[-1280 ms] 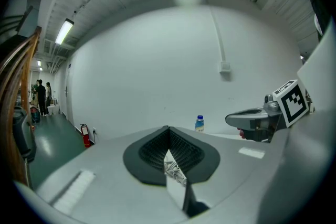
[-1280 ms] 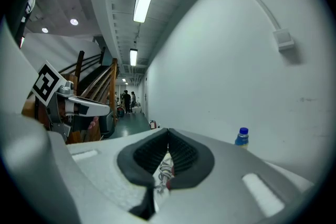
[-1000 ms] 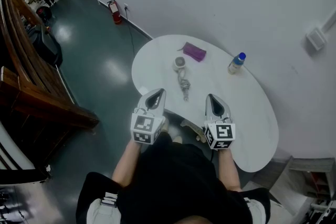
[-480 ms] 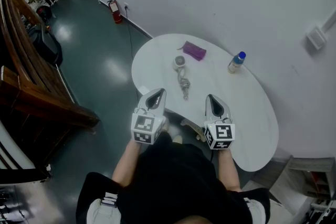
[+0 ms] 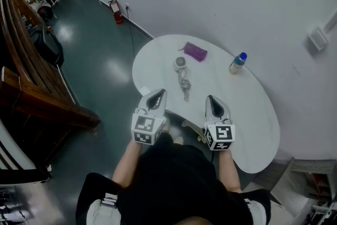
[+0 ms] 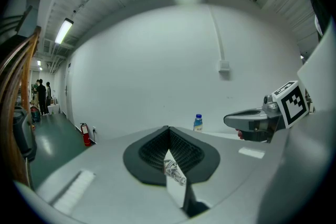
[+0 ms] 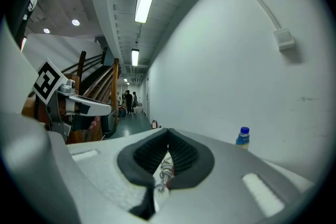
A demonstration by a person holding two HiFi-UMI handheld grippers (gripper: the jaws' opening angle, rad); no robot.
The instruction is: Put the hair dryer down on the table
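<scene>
The small white hair dryer (image 5: 180, 63) lies on the white oval table (image 5: 247, 113), its braided cord (image 5: 185, 85) trailing toward me. Both grippers hover side by side over the table's near edge, short of the cord's end. My left gripper (image 5: 157, 97) is shut and holds nothing. My right gripper (image 5: 215, 103) is also shut and empty. In the left gripper view the jaws (image 6: 169, 131) meet at the tip, with a bit of the cord (image 6: 173, 171) showing below them. In the right gripper view the right gripper (image 7: 168, 135) likewise has its jaws closed above the cord (image 7: 166, 169).
A purple pouch (image 5: 195, 51) lies just beyond the dryer. A blue-capped bottle (image 5: 237, 63) stands at the table's far right by the wall. A fire extinguisher (image 5: 115, 11) stands on the dark floor. A wooden stair rail (image 5: 31, 60) runs along the left. People stand far down the hall.
</scene>
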